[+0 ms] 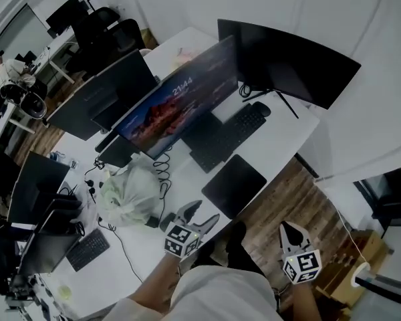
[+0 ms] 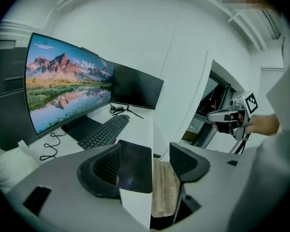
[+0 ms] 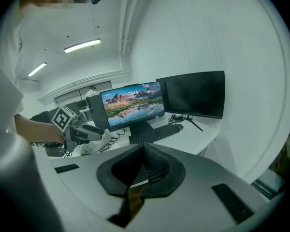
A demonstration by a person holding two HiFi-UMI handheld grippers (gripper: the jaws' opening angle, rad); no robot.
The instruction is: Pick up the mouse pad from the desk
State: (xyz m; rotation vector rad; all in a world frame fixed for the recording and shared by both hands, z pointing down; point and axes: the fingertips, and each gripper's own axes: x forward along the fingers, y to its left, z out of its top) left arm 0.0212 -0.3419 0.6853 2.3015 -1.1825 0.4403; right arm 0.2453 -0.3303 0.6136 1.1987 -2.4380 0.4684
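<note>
The mouse pad (image 1: 234, 184) lies flat on the white counter (image 1: 281, 146), close to its front edge, just in front of the black keyboard (image 1: 227, 136) and to the right of a crumpled plastic bag (image 1: 129, 194). My left gripper (image 1: 204, 214) hovers near the counter's front edge, short of the pad and not touching it. In the left gripper view its fingers (image 2: 99, 175) are spread wide with nothing held. The pad shows in the gap between them, farther off, and its near left corner is covered by the left finger. My right gripper (image 1: 291, 231) hangs beyond the counter edge, over the wood floor (image 1: 287, 192) and well apart from the pad. In the right gripper view its fingers (image 3: 157, 170) are pressed together with nothing between them, and they cover the spot where the pad would lie, so I cannot see it there.

The lit monitor (image 1: 180, 102) shows a mountain-and-lake picture with a clock reading 21:44. Smaller print beside the clock is too fine for me to read. A faint maker's name sits on the back of a grey monitor (image 1: 100, 95) to the left, but I cannot make out the letters. Each gripper's cube carries black-and-white square markers.

A dark, switched-off monitor (image 1: 287, 62) stands at the right, with a mouse (image 1: 262, 109) just beyond the keyboard's far end. A second keyboard (image 1: 87, 249) lies at the lower left. The far desks and the seated person (image 1: 10, 69) at the upper left are small and blurred.
</note>
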